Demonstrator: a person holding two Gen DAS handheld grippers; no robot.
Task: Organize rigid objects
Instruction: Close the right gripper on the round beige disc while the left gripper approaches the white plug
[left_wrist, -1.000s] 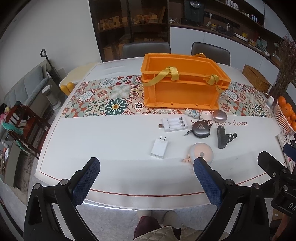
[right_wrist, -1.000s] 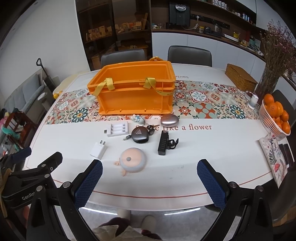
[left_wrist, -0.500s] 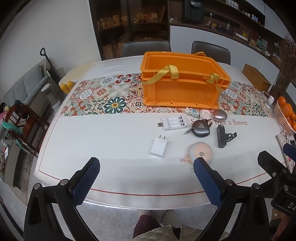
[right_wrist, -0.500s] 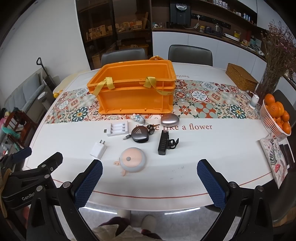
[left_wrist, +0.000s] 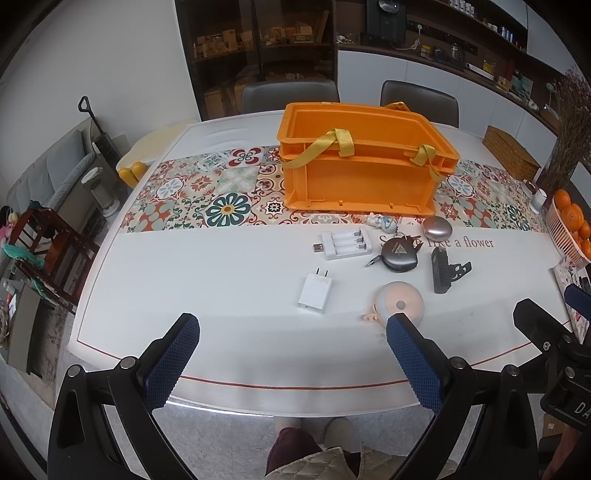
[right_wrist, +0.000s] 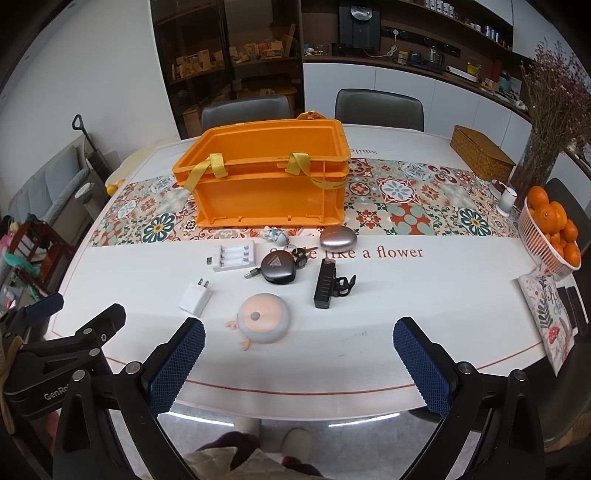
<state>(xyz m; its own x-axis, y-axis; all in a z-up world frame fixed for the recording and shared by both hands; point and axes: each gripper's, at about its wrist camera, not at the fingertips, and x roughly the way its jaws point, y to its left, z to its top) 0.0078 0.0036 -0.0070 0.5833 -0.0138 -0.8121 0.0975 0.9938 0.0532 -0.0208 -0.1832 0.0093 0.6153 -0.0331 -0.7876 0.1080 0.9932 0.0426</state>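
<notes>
An orange crate (left_wrist: 362, 162) (right_wrist: 266, 184) with yellow straps stands on the patterned runner. In front of it lie a white battery charger (left_wrist: 345, 243) (right_wrist: 233, 255), a white plug adapter (left_wrist: 315, 290) (right_wrist: 195, 294), a black round cable reel (left_wrist: 399, 254) (right_wrist: 279, 267), a black clip light (left_wrist: 441, 269) (right_wrist: 325, 283), a pink-grey round gadget (left_wrist: 400, 302) (right_wrist: 264, 318), a silver pebble case (left_wrist: 437, 229) (right_wrist: 338, 238) and a small figurine (left_wrist: 382, 220) (right_wrist: 275, 234). My left gripper (left_wrist: 291, 354) and right gripper (right_wrist: 299, 356) are both open and empty, hovering over the table's near edge.
A basket of oranges (right_wrist: 550, 229) and a vase of dried flowers (right_wrist: 543, 147) stand at the right edge. A wicker box (right_wrist: 480, 151) sits at the back right. Chairs (right_wrist: 378, 109) stand behind the table. A printed pouch (right_wrist: 550, 314) lies at the right.
</notes>
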